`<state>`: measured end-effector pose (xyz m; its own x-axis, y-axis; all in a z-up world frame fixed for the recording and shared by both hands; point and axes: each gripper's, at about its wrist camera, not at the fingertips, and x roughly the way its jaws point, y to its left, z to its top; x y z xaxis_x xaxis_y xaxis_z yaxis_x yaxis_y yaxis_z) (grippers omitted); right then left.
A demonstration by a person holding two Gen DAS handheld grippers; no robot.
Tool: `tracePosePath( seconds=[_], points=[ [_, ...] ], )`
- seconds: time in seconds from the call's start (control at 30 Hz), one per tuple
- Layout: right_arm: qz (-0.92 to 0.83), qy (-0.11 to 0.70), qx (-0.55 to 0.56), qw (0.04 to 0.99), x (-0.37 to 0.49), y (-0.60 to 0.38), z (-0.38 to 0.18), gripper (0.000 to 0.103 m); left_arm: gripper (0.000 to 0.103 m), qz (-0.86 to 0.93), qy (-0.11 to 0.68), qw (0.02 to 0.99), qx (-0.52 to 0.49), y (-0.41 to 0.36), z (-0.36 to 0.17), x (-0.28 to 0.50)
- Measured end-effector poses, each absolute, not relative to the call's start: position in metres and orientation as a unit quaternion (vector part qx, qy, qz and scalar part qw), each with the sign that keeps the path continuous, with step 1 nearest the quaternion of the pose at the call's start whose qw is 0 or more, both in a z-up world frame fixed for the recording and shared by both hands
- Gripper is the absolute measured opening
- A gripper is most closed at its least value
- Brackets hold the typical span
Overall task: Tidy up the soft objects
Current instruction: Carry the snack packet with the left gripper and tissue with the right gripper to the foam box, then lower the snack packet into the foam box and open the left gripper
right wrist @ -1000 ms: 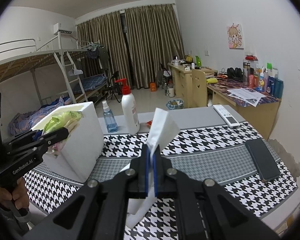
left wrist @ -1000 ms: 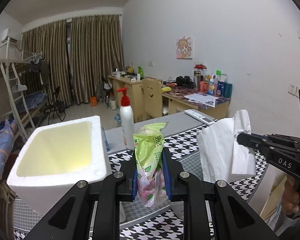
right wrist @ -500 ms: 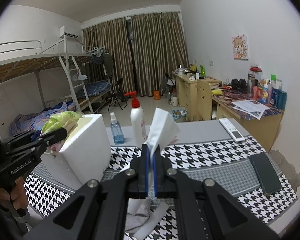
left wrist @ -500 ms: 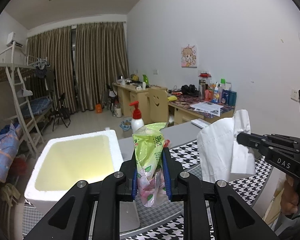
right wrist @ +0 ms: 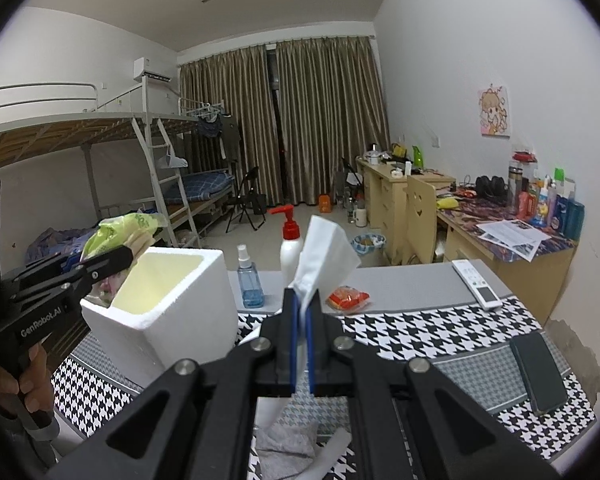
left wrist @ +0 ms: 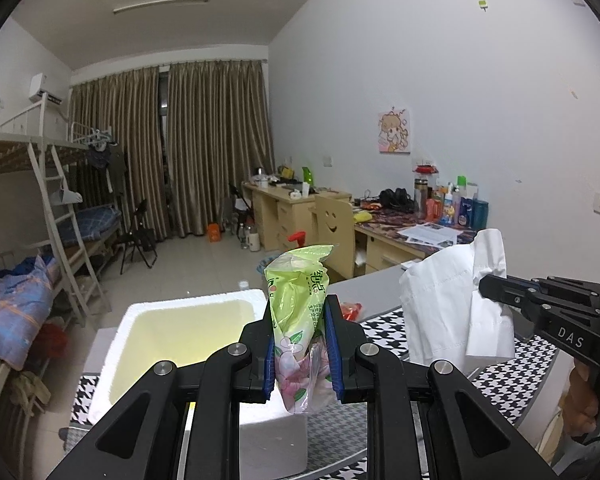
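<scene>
My left gripper (left wrist: 299, 344) is shut on a green tissue pack (left wrist: 298, 300) with pink flowers, held in the air over the near right part of the white foam box (left wrist: 140, 320). From the right wrist view the same green pack (right wrist: 128, 226) hangs beside the foam box (right wrist: 172, 312) in the left gripper (right wrist: 120, 256). My right gripper (right wrist: 301, 316) is shut on a white tissue (right wrist: 324, 252), lifted above the table. In the left wrist view that white tissue (left wrist: 452, 308) hangs from the right gripper (left wrist: 488, 288) to the right of the box.
On the houndstooth table (right wrist: 420, 332) stand a white pump bottle (right wrist: 290, 248) and a blue spray bottle (right wrist: 249, 280) behind the box. An orange packet (right wrist: 346, 297), a remote (right wrist: 476, 284) and a dark phone (right wrist: 538, 372) lie to the right. A grey cloth (right wrist: 288, 446) lies near the front edge.
Both grippers have risen with their loads. The foam box and table now sit lower in both views, and the green pack has come closer over the box.
</scene>
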<state>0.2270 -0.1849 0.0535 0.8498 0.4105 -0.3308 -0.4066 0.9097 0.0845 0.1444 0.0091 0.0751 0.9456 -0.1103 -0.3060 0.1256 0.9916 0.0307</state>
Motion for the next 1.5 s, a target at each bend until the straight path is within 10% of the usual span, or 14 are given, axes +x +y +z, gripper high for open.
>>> tracePosePath(
  seconds=[1.5],
  points=[
    [0.291, 0.165, -0.004, 0.942, 0.247, -0.131, 0.061, 0.006, 0.022, 0.055, 0.174, 0.983, 0.015, 0.05, 0.068, 0.179]
  ],
)
